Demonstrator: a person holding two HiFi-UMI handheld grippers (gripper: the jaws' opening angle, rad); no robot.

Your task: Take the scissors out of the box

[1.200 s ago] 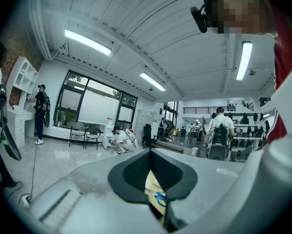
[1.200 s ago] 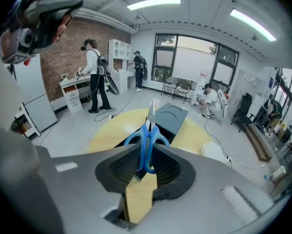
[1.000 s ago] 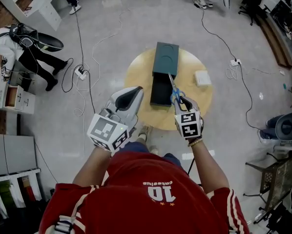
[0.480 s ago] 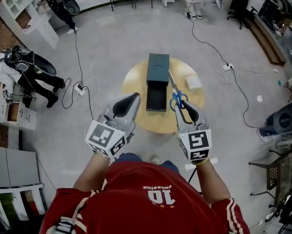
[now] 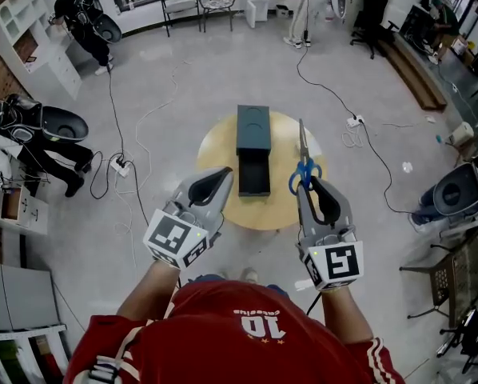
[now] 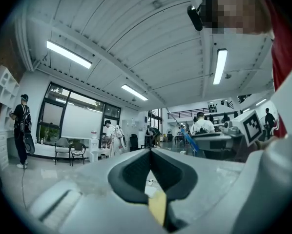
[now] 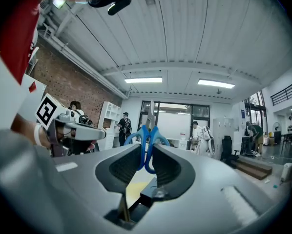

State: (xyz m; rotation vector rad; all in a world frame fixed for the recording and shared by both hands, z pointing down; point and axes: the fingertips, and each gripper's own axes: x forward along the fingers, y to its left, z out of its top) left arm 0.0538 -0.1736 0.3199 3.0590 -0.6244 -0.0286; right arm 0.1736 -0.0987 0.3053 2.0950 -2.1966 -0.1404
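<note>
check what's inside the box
The open tray of the box looks dark, with nothing showing in it; the scissors are out, gripped in the right tool. The part under the closed sleeve is covered, so its inside can't be seen.

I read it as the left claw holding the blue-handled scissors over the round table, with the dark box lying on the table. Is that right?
One thing is wrong: the right claw holds the scissors, not the left. The right gripper view shows the blue handles clamped between its jaws. The left claw is shut and empty. The rest stands: the dark box lies on the round table.
</note>
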